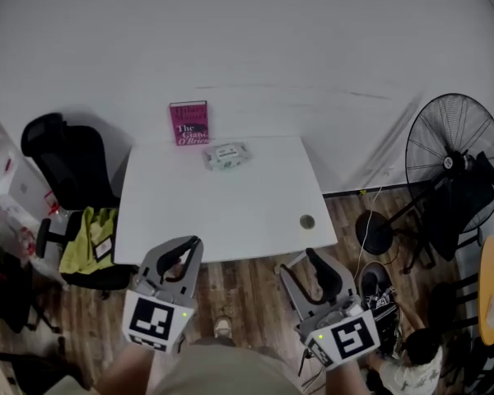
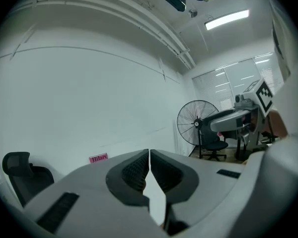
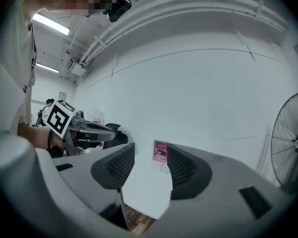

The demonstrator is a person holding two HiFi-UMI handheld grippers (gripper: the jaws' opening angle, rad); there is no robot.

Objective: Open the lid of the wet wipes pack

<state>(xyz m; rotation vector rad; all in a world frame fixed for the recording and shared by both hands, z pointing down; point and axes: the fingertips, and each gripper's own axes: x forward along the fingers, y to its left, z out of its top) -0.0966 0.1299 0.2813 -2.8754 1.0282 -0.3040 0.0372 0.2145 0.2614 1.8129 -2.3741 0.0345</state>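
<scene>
The wet wipes pack (image 1: 226, 155), pale with its lid down, lies near the far edge of the white table (image 1: 222, 212). Both grippers hang off the table's near edge, over the wooden floor and far from the pack. My left gripper (image 1: 194, 243) has its jaws pressed together with nothing between them; in the left gripper view its dark pads (image 2: 139, 170) meet at the tips. My right gripper (image 1: 306, 263) is open and empty. In the right gripper view the gap (image 3: 151, 157) frames the table, and a small pale shape (image 3: 164, 168) there looks like the pack.
A pink book (image 1: 189, 123) leans on the wall behind the pack. A small round object (image 1: 307, 221) sits near the table's right front corner. A black chair (image 1: 66, 163) with a yellow-green cloth (image 1: 86, 237) stands left, a floor fan (image 1: 457, 163) right. A person (image 1: 412, 360) crouches lower right.
</scene>
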